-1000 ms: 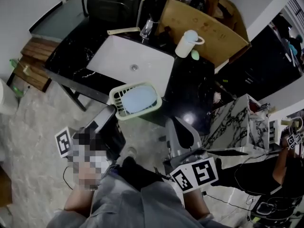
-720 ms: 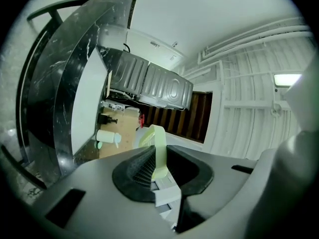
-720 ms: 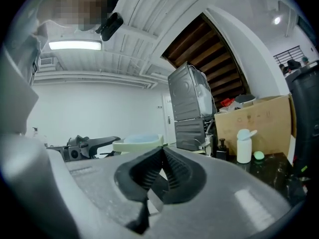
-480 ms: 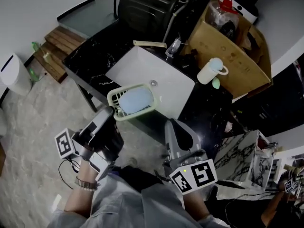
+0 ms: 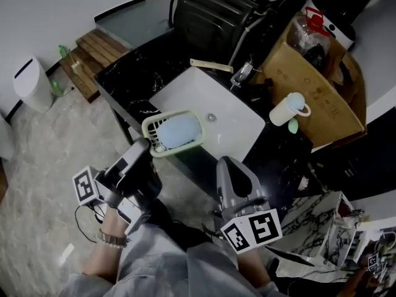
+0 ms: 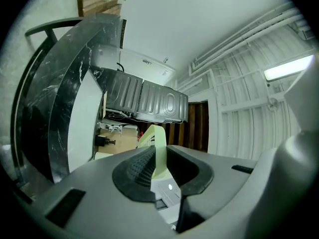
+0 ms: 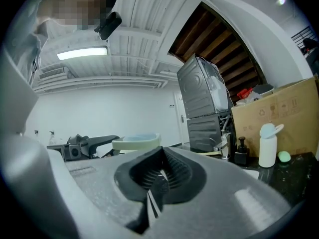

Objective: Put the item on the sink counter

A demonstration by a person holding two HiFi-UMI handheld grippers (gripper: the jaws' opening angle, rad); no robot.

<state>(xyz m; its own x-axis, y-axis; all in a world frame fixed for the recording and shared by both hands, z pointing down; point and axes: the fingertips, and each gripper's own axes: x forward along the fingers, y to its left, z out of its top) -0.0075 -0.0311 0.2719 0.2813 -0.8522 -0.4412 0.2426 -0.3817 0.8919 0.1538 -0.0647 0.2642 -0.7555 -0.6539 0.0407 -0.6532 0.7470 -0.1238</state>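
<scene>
The left tongs (image 5: 144, 145) are clamped on the thin rim of the pale green basket (image 5: 150, 126), which has a pale blue block (image 5: 179, 130) lying inside it. Compared with a second ago, the basket sits further left along the near edge of the black worktop (image 5: 133, 79). It is now over the near left corner of the white sink (image 5: 244, 135). The right tongs (image 5: 226, 164) are closed and empty, near and right of the sink. The basket is not yet set down, and the bare worktop to the left looks the likely spot.
</scene>
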